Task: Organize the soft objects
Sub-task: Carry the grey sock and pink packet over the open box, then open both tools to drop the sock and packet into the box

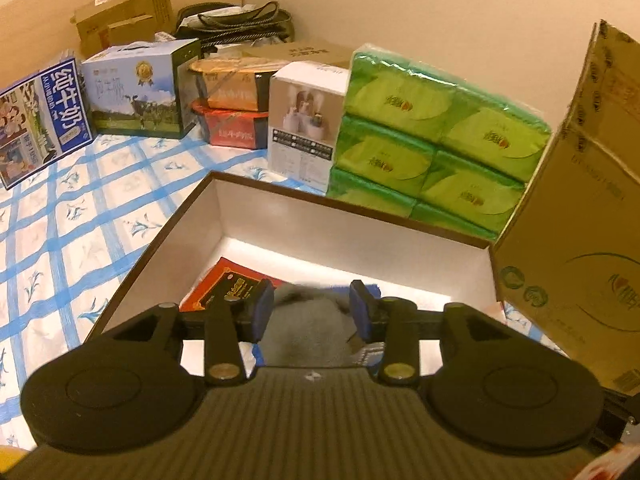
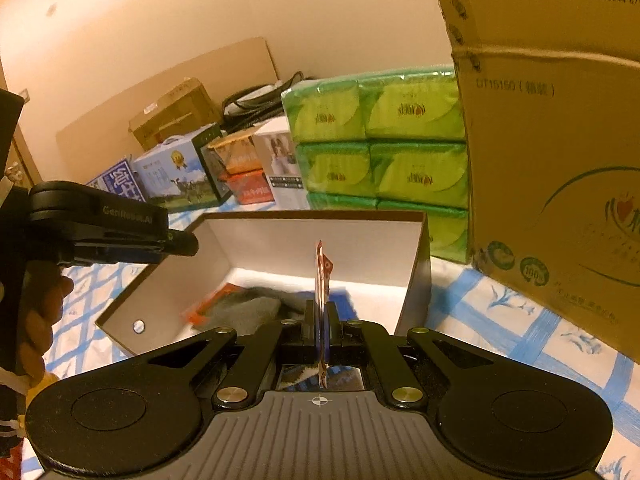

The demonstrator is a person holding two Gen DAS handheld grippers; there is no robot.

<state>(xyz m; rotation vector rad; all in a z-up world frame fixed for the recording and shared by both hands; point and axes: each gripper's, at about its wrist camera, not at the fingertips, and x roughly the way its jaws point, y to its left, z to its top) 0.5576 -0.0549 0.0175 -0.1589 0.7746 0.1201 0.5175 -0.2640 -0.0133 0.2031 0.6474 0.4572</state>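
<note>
My landmark is the open box [image 1: 256,216], dark-rimmed with white inner walls, sitting on the blue-checked cloth [image 1: 60,240].

My left gripper [image 1: 312,312] hangs over the box's near edge with its blue pads spread apart, released. A grey soft cloth item [image 1: 304,332] shows in the gap between them, but I cannot tell whether either pad touches it. In the right wrist view that grey item [image 2: 256,308] lies on the box floor, beside a red and black flat packet [image 1: 228,284] toward the box's left wall.

My right gripper [image 2: 322,320] is clenched on a thin reddish packet [image 2: 323,268], which stands upright, edge-on, above the box's near side. The left gripper [image 2: 176,242] appears in this view too, over the box's left wall.

Behind the box stand the green tissue packs [image 1: 436,140], and a big cardboard carton [image 1: 580,216] sits at the box's right. Milk cartons [image 1: 136,88] line up farther back left.
</note>
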